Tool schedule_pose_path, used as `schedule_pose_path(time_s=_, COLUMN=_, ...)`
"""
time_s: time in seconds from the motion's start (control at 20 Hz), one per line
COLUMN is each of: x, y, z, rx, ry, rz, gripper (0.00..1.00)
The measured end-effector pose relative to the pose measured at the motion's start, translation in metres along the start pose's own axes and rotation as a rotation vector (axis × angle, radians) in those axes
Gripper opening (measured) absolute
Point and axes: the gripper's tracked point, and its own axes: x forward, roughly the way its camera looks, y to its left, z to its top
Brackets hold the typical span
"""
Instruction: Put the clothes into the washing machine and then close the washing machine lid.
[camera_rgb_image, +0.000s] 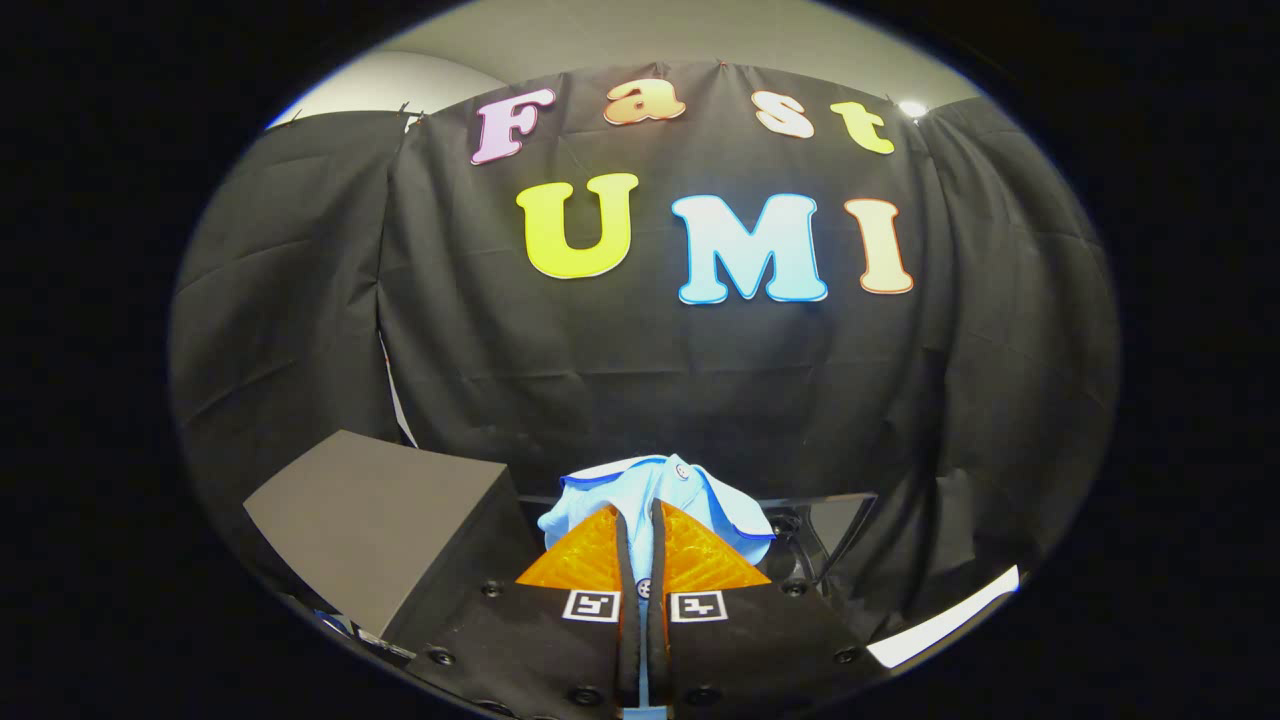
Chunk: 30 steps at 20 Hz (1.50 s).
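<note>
- Nearest your camera, the gripper (640, 520) has its two fingers drawn almost together, clamped on a fold of the light blue shirt (660, 490); a thin strip of the cloth shows in the slit between them.
- The shirt bunches up just ahead of the fingertips, its collar, dark blue trim and a button on top, and it appears lifted clear, hanging from your grip.
- Beside the fingers, to the left, sits a dark grey box (385, 520) with a flat top; it may be the washing machine or its lid, but you cannot be sure from here.
- Just beyond the fingers, to the right, a dark angular part (825, 525) shows, possibly the machine's opening or raised lid.
- Behind it all hangs the black cloth wall (700, 380).
- What could go wrong: you hold only a narrow pinch of fabric, so a jerk could let the shirt slide out.
- Loose cloth hanging below could catch on the machine's rim and drape outside, blocking the lid.
- You cannot see the opening clearly, so letting go too early may drop the shirt beside it.
- Pose: you hold the gripper roughly level, pointed forward at the wall, high enough to carry the shirt.
</note>
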Motion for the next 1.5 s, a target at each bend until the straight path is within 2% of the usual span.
schedule_pose_path(time_s=0.4, x=0.015, y=-0.009, z=-0.036, rx=0.020, ry=0.019, rz=0.001, gripper=0.04)
schedule_pose_path(time_s=1.5, x=0.041, y=-0.041, z=-0.185, rx=0.022, ry=0.270, rz=-0.070, gripper=0.05)
